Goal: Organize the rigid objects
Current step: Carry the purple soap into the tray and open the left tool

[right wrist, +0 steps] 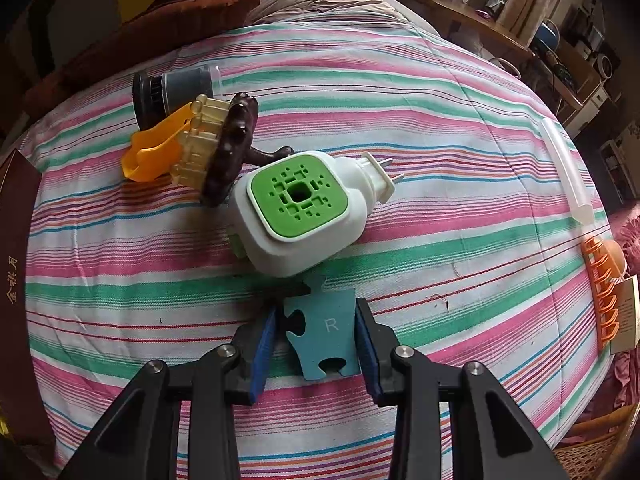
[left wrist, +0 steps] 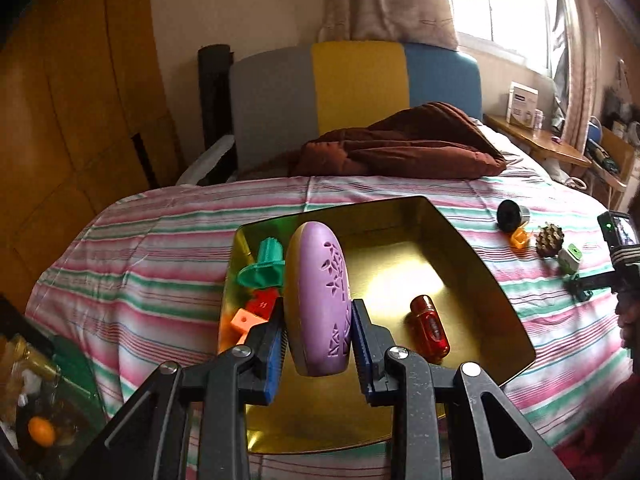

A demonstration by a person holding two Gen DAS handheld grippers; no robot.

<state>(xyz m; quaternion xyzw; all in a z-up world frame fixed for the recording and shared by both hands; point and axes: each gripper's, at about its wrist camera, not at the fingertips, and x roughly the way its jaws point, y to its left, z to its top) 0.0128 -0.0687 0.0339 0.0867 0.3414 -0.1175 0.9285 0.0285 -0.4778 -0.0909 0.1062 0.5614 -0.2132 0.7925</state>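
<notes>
My left gripper (left wrist: pixel 318 312) is shut on a purple oval case (left wrist: pixel 316 280) and holds it upright above a gold tin box (left wrist: pixel 472 248). Inside the tin lie a red translucent capsule (left wrist: pixel 430 328), a green plastic piece (left wrist: pixel 264 268), a red block (left wrist: pixel 262 304) and an orange cube (left wrist: pixel 244 320). My right gripper (right wrist: pixel 316 316) points steeply down at the striped bed, and its blue pads touch both sides of a teal puzzle piece (right wrist: pixel 324 332) marked R. Just beyond it lies a white and green plug-in device (right wrist: pixel 300 212).
A brown bristled brush (right wrist: pixel 230 148), an orange clip (right wrist: pixel 156 152) and a black cylinder (right wrist: pixel 172 88) sit left of the device. An orange hair claw (right wrist: pixel 600 292) and a white tube (right wrist: pixel 568 172) lie at the right edge. A brown quilt (left wrist: pixel 400 148) lies behind the tin.
</notes>
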